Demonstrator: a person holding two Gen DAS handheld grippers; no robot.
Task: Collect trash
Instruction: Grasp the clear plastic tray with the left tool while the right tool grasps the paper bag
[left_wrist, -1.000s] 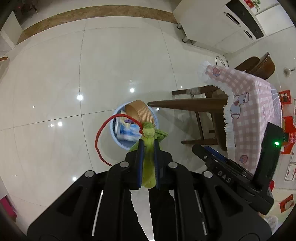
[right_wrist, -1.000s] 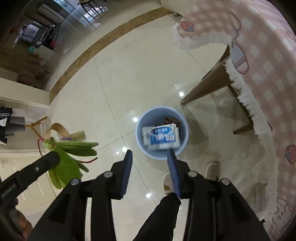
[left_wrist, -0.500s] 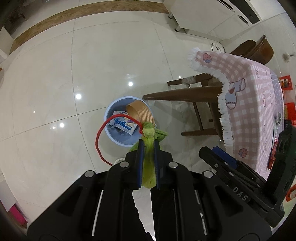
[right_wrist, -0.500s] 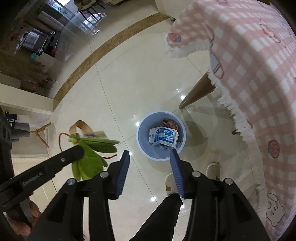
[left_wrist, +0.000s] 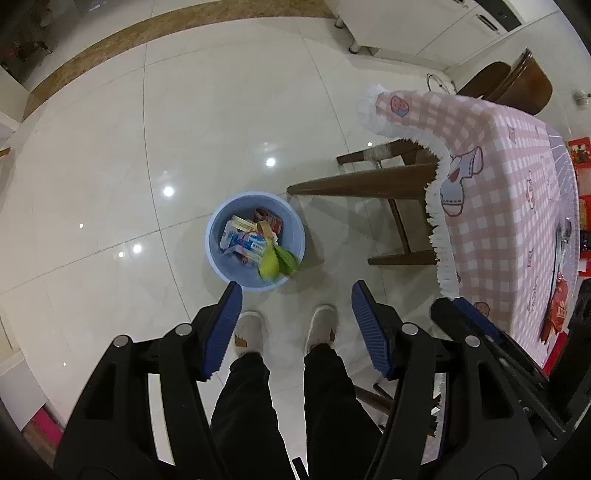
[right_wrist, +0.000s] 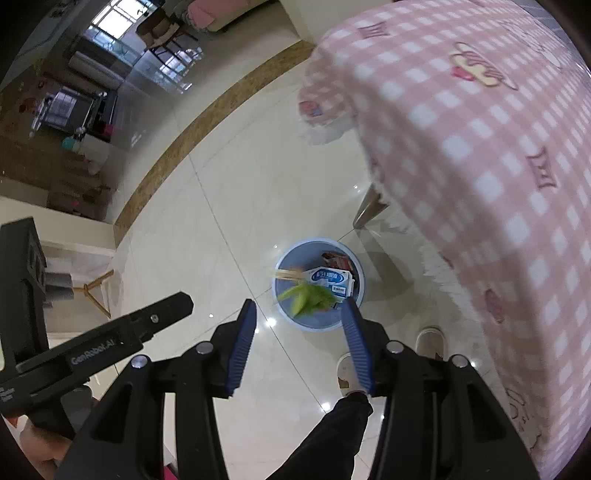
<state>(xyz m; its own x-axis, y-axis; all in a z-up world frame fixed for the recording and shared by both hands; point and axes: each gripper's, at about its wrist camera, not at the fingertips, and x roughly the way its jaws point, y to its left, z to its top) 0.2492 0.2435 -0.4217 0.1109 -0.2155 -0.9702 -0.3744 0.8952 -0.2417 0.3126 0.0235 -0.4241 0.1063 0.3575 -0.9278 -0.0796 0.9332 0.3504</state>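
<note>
A: Nearest us, the left tongs (left_wrist: 295, 306) are standing wide apart with nothing between the blue pads, and the right tongs (right_wrist: 299, 343) are also gaping and carrying nothing.

B: Below them the person's shoes (left_wrist: 286, 326) are standing on the tiled floor (left_wrist: 203, 110), just short of the blue bin (left_wrist: 255, 240). Where is the trash sitting?

A: The green leafy bundle (left_wrist: 277, 260) is blurring at the near rim of the bin, partly over the inside; I cannot tell whether it is resting or dropping. A tan ribbon loop is trailing from it. The white-and-blue carton (right_wrist: 330, 280) and a red wrapper (left_wrist: 269, 221) are lying inside.

B: How is the bundle looking to handle?

A: Soft, light and floppy, I'm guessing. If it needs regripping, pinching the bunched stem end seems better than the loose leaf tips, which would probably slip or tear.

B: Anything crowding the bin?

A: The chair legs (left_wrist: 369, 184) are reaching close to its far side, and the worktop under the pink checked cloth (left_wrist: 498, 184) is overhanging to the right. Farther off, white cabinets (left_wrist: 424, 33) are lining the wall.
</note>
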